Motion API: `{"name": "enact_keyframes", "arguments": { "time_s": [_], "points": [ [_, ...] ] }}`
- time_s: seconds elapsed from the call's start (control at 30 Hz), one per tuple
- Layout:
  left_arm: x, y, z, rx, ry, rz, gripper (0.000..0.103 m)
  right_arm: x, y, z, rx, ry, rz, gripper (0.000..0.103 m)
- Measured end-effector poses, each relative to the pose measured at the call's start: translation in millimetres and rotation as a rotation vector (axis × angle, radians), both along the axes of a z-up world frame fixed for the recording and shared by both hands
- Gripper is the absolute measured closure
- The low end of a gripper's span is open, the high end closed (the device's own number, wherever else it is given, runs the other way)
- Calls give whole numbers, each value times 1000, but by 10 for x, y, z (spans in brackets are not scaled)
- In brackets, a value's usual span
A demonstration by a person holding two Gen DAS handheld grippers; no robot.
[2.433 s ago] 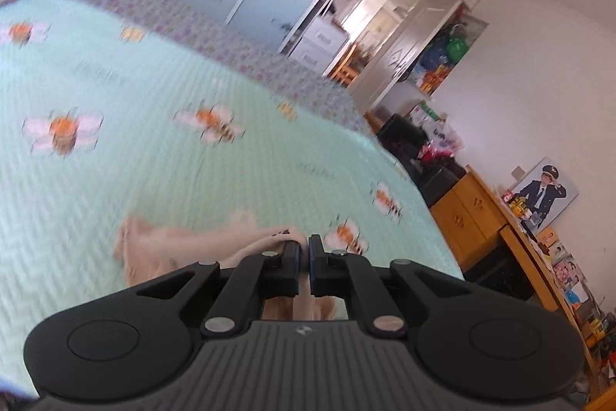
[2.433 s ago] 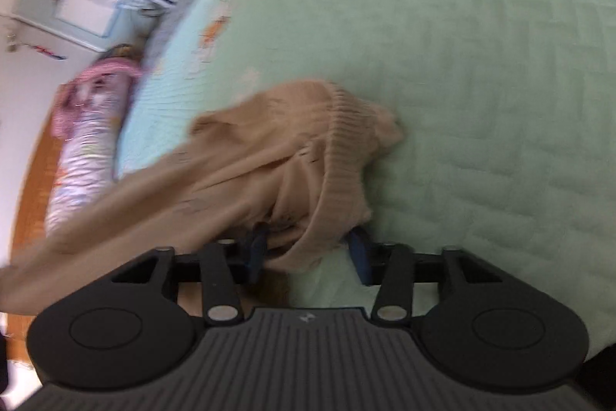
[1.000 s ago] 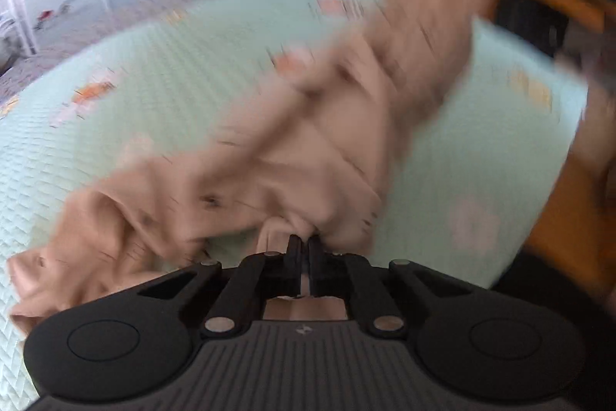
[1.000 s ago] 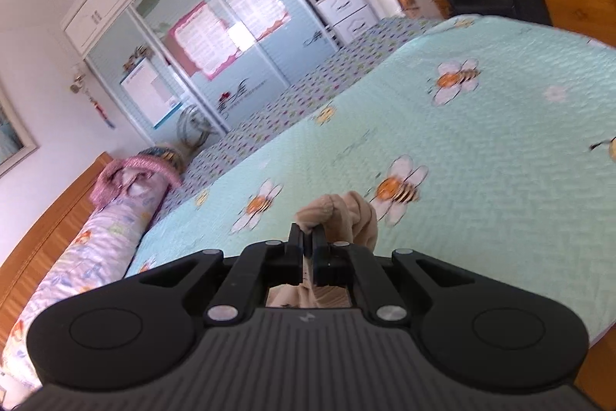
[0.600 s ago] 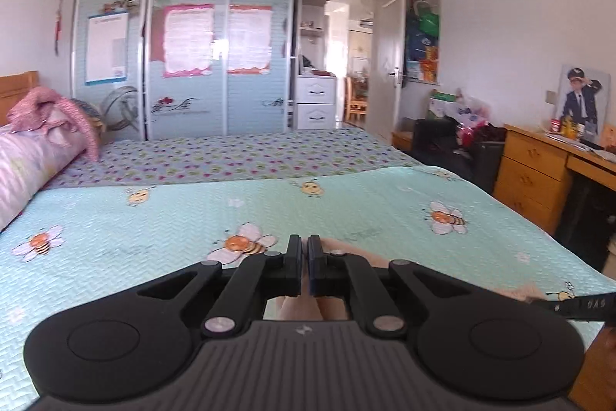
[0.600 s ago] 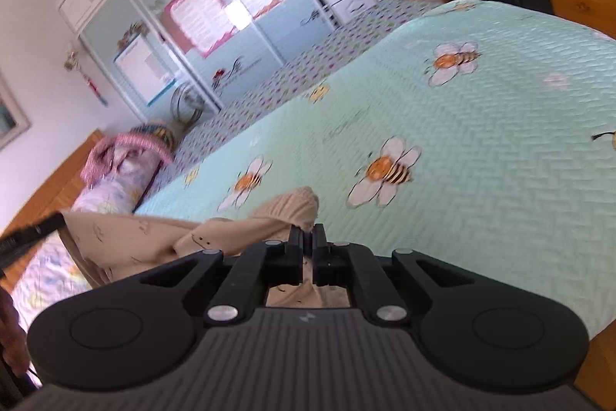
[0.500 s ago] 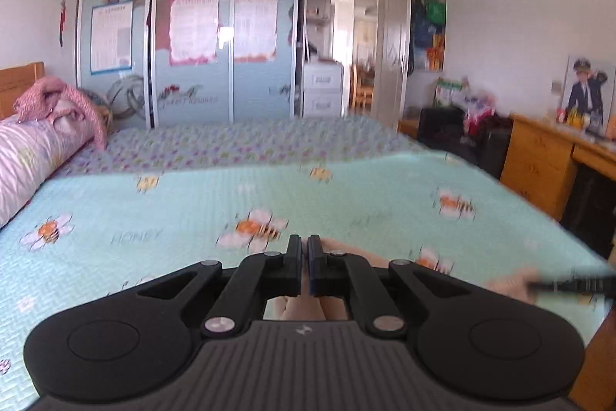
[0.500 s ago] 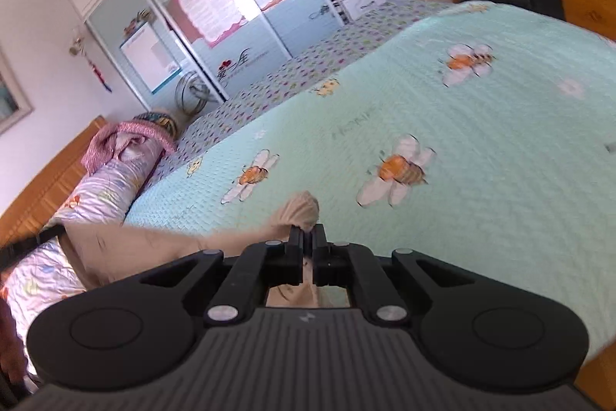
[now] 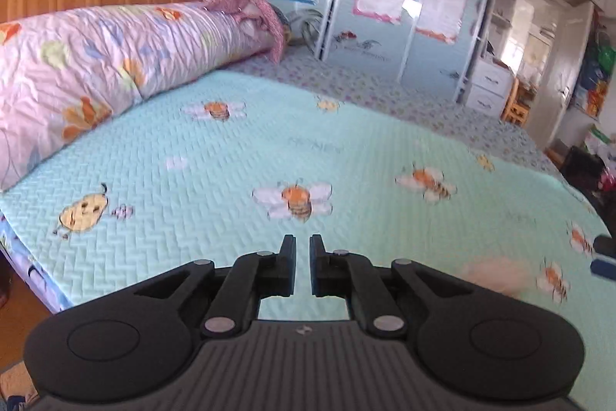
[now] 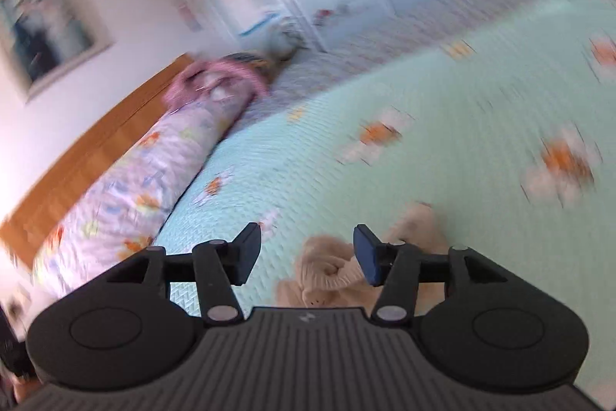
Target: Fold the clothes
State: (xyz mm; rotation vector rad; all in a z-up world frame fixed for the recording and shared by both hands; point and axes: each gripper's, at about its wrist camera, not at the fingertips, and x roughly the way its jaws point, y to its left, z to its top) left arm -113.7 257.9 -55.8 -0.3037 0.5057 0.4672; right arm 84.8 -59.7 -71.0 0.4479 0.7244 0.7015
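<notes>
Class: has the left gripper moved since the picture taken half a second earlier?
Yes. The left gripper, jaws nearly shut on nothing, has swung left: the wardrobe doors, then straight ahead, now sit right of centre, and the rolled quilt fills the left.

Black left tongs (image 9: 302,266), ribbed grey housing, silver pivot screws, right tongs (image 10: 306,255) blue-padded
</notes>
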Motion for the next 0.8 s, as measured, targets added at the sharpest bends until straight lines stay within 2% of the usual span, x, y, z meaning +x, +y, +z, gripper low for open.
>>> {"name": "enact_keyframes", "arguments": {
  "time_s": [0.1,0.17,0.23,0.3,0.4,0.47,0.6,0.63,0.7,0.8],
  "points": [
    [164,-223,-36,23,7,-105,93,-57,-376,-308,33,96,-82,48],
    [352,-441,-67,39,11,-182,85,-110,-607,-467,47,143,-129,48],
    [596,-696,-107,81,27,-278,79,-164,-828,-622,59,187,-174,48],
    [863,-1003,-148,134,54,-380,73,-221,-911,-693,36,192,-189,48],
    [1300,-1408,-225,264,115,-490,67,-223,-932,-776,19,214,-189,48],
    [1509,-1700,-321,399,173,-572,61,-204,-932,-850,27,233,-190,48],
    [1813,-2172,-720,774,301,-699,59,-180,-940,-1061,55,281,-178,48],
    [1879,-2225,-809,832,329,-721,59,-183,-942,-1111,61,292,-174,48],
    [2020,-2304,-948,912,384,-761,59,-199,-952,-1207,74,315,-167,48],
    [2216,-2392,-1021,911,441,-820,59,-191,-983,-1327,93,345,-160,48]
  ]
}}
